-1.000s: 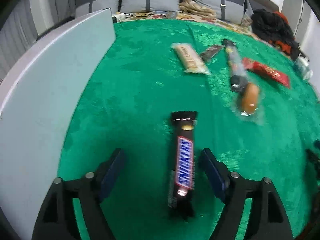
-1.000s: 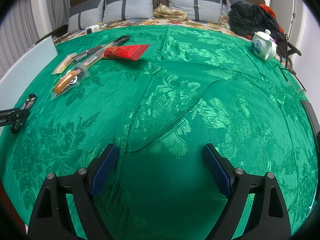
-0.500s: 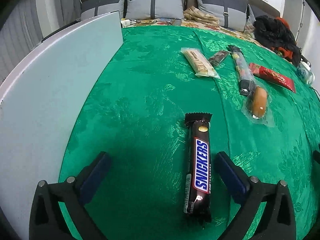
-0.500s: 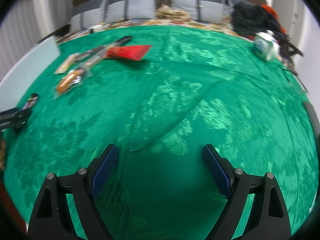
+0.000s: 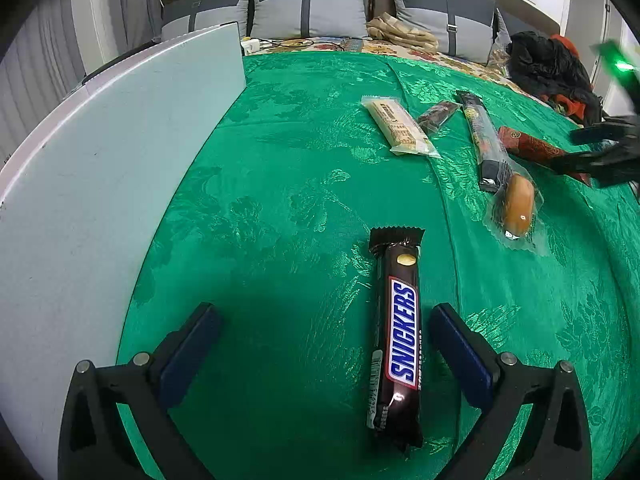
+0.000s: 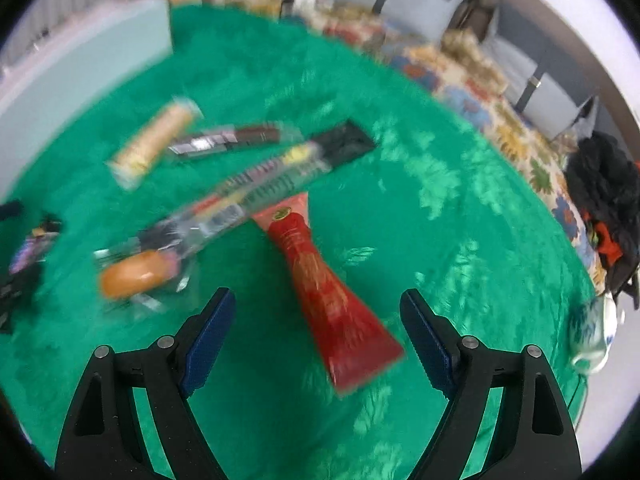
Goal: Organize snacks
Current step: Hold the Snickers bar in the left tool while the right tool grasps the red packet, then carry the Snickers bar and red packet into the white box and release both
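Observation:
A Snickers bar [image 5: 400,340] lies flat on the green cloth between the fingers of my left gripper [image 5: 324,312], closer to the right finger; the gripper is wide open and touches nothing. My right gripper [image 6: 317,297] hovers over a red packet [image 6: 340,320] that lies lengthwise between its fingers. Its jaws are closing, but the pads stand clear of the packet. That view is blurred. Left of the red packet lie a long clear stick packet [image 6: 260,176], an orange sausage in clear wrap [image 6: 136,274], a small dark packet [image 6: 228,140] and a beige wafer bar [image 6: 154,142].
A pale flat board [image 5: 100,200] stands along the cloth's left side. A white-and-blue teapot [image 6: 592,332] sits at the right edge, near a heap of black clothes [image 5: 548,68]. Grey cushions [image 5: 308,12] line the back. The right gripper [image 5: 600,148] shows at the left wrist view's right edge.
My right gripper swept left across the cloth and rolled, ending over the red packet. The left jaws spread wider around the Snickers bar, which stayed put.

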`<act>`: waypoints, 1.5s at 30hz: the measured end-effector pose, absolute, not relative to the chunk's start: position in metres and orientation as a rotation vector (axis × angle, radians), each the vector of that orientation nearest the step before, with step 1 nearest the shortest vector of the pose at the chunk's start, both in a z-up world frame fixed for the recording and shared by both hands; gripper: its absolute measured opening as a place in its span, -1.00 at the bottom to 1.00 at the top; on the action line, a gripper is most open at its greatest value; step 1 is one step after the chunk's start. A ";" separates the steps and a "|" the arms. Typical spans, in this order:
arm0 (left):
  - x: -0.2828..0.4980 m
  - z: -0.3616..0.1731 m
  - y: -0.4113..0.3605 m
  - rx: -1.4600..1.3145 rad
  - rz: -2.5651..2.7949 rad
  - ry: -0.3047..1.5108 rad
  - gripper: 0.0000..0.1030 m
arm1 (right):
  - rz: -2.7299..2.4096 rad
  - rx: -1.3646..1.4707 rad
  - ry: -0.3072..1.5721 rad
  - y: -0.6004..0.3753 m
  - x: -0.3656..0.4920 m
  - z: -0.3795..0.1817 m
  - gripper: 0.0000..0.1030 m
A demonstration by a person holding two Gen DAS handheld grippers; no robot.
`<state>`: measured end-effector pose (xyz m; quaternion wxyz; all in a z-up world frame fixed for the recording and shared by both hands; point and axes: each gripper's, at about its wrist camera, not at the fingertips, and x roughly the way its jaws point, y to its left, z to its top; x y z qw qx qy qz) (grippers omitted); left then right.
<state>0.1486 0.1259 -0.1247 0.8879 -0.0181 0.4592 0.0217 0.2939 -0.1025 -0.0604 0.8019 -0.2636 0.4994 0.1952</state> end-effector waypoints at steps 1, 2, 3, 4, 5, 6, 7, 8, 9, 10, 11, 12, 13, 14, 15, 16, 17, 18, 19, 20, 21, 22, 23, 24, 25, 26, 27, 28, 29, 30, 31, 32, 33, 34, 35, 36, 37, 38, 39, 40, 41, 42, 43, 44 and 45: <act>0.148 -0.125 0.126 -0.038 0.045 0.954 1.00 | 0.404 -0.573 1.082 -0.099 0.299 -0.065 0.55; 0.149 -0.125 0.126 -0.038 0.045 0.954 1.00 | 0.400 -0.563 1.100 -0.098 0.305 -0.070 0.39; 0.149 -0.125 0.126 -0.038 0.045 0.954 1.00 | 0.397 -0.538 1.139 -0.099 0.311 -0.075 -0.38; 0.149 -0.125 0.126 -0.037 0.045 0.955 1.00 | 0.392 -0.506 1.182 -0.104 0.313 -0.079 -0.68; 0.150 -0.125 0.125 -0.037 0.044 0.955 1.00 | 0.386 -0.452 1.204 -0.111 0.314 -0.080 -0.69; 0.150 -0.124 0.125 -0.037 0.045 0.955 1.00 | 0.377 -0.417 1.200 -0.117 0.313 -0.076 -0.74; 0.150 -0.124 0.124 -0.037 0.045 0.955 1.00 | 0.374 -0.364 1.203 -0.126 0.309 -0.072 -0.74; 0.150 -0.124 0.124 -0.036 0.045 0.955 1.00 | 0.381 -0.311 1.202 -0.135 0.303 -0.068 -0.74; 0.150 -0.124 0.124 -0.037 0.045 0.955 1.00 | 0.392 -0.246 1.195 -0.145 0.296 -0.063 -0.75; 0.150 -0.124 0.124 -0.037 0.045 0.955 1.00 | 0.410 -0.156 1.188 -0.159 0.282 -0.056 -0.75; 0.150 -0.124 0.124 -0.037 0.046 0.955 1.00 | 0.423 -0.097 1.186 -0.169 0.272 -0.054 -0.75; 0.150 -0.124 0.124 -0.036 0.046 0.955 1.00 | 0.436 -0.024 1.184 -0.181 0.257 -0.052 -0.75; 0.150 -0.124 0.124 -0.035 0.046 0.955 1.00 | 0.445 0.032 1.184 -0.187 0.246 -0.053 -0.75; 0.151 -0.124 0.123 -0.034 0.046 0.955 1.00 | 0.454 0.104 1.180 -0.196 0.229 -0.053 -0.75; 0.151 -0.124 0.123 -0.034 0.046 0.955 1.00 | 0.459 0.163 1.175 -0.206 0.215 -0.055 -0.75; 0.151 -0.124 0.123 -0.034 0.046 0.955 1.00 | 0.462 0.214 1.171 -0.213 0.203 -0.056 -0.75; 0.151 -0.124 0.123 -0.034 0.046 0.955 1.00 | 0.464 0.264 1.164 -0.219 0.191 -0.057 -0.75; 0.151 -0.124 0.123 -0.035 0.046 0.955 1.00 | 0.466 0.309 1.154 -0.225 0.177 -0.058 -0.75; 0.150 -0.124 0.123 -0.034 0.046 0.955 1.00 | 0.467 0.343 1.144 -0.228 0.165 -0.058 -0.75; 0.151 -0.124 0.123 -0.034 0.046 0.955 1.00 | 0.468 0.384 1.127 -0.233 0.152 -0.058 -0.75; 0.151 -0.124 0.123 -0.034 0.046 0.955 1.00 | 0.469 0.417 1.114 -0.236 0.143 -0.059 -0.75; 0.150 -0.124 0.123 -0.032 0.046 0.956 1.00 | 0.470 0.455 1.100 -0.239 0.133 -0.059 -0.75; 0.151 -0.123 0.121 -0.022 0.039 0.968 0.99 | 0.468 0.490 1.089 -0.241 0.124 -0.060 -0.75; 0.152 -0.122 0.121 -0.021 0.026 0.984 0.84 | 0.467 0.514 1.084 -0.241 0.117 -0.059 -0.75; 0.152 -0.119 0.119 -0.019 0.013 0.994 0.68 | 0.467 0.532 1.081 -0.241 0.108 -0.059 -0.75; 0.151 -0.114 0.114 -0.011 -0.004 0.998 0.21 | 0.467 0.540 1.079 -0.240 0.100 -0.059 -0.75; 0.150 -0.112 0.110 -0.003 -0.023 1.006 -0.31 | 0.467 0.541 1.079 -0.240 0.095 -0.059 -0.75; 0.150 -0.109 0.104 0.012 -0.050 1.020 -0.62 | 0.466 0.540 1.079 -0.239 0.090 -0.059 -0.75; 0.151 -0.109 0.100 0.022 -0.063 1.037 -0.68 | 0.464 0.540 1.083 -0.238 0.087 -0.060 -0.75; 0.149 -0.108 0.101 -0.008 -0.088 1.044 -0.68 | 0.461 0.540 1.085 -0.238 0.086 -0.060 -0.75; 0.148 -0.108 0.104 -0.049 -0.104 1.049 -0.68 | 0.458 0.541 1.086 -0.236 0.085 -0.059 -0.75; 0.144 -0.106 0.109 -0.102 -0.110 1.053 -0.69 | 0.455 0.541 1.084 -0.234 0.085 -0.058 -0.75; 0.138 -0.102 0.116 -0.169 -0.116 1.045 -0.69 | 0.457 0.544 1.080 -0.232 0.084 -0.055 -0.75; 0.132 -0.096 0.124 -0.235 -0.127 1.032 -0.69 | 0.463 0.549 1.073 -0.228 0.086 -0.052 -0.75; 0.125 -0.089 0.130 -0.283 -0.138 1.020 -0.69 | 0.477 0.555 1.066 -0.223 0.088 -0.046 -0.75; 0.117 -0.079 0.137 -0.331 -0.150 0.998 -0.69 | 0.493 0.556 1.060 -0.217 0.089 -0.041 -0.75; 0.108 -0.066 0.145 -0.366 -0.159 0.972 -0.69 | 0.514 0.554 1.054 -0.208 0.092 -0.034 -0.75; 0.100 -0.055 0.151 -0.388 -0.165 0.951 -0.69 | 0.542 0.548 1.048 -0.194 0.096 -0.026 -0.75; 0.089 -0.039 0.163 -0.414 -0.169 0.920 -0.69 | 0.572 0.544 1.040 -0.179 0.099 -0.018 -0.75; 0.081 -0.025 0.174 -0.427 -0.165 0.894 -0.68 | 0.609 0.544 1.029 -0.161 0.103 -0.009 -0.75; 0.074 -0.014 0.184 -0.430 -0.157 0.872 -0.68 | 0.659 0.545 1.017 -0.138 0.108 0.003 -0.75; 0.068 0.000 0.199 -0.424 -0.136 0.846 -0.68 | 0.705 0.542 1.006 -0.117 0.111 0.014 -0.75; 0.061 0.013 0.218 -0.410 -0.103 0.822 -0.68 | 0.756 0.535 0.995 -0.091 0.114 0.026 -0.75; 0.057 0.021 0.234 -0.400 -0.072 0.809 -0.68 | 0.815 0.521 0.984 -0.061 0.116 0.040 -0.75; 0.052 0.030 0.258 -0.388 -0.023 0.798 -0.68 | 0.866 0.508 0.976 -0.034 0.118 0.052 -0.75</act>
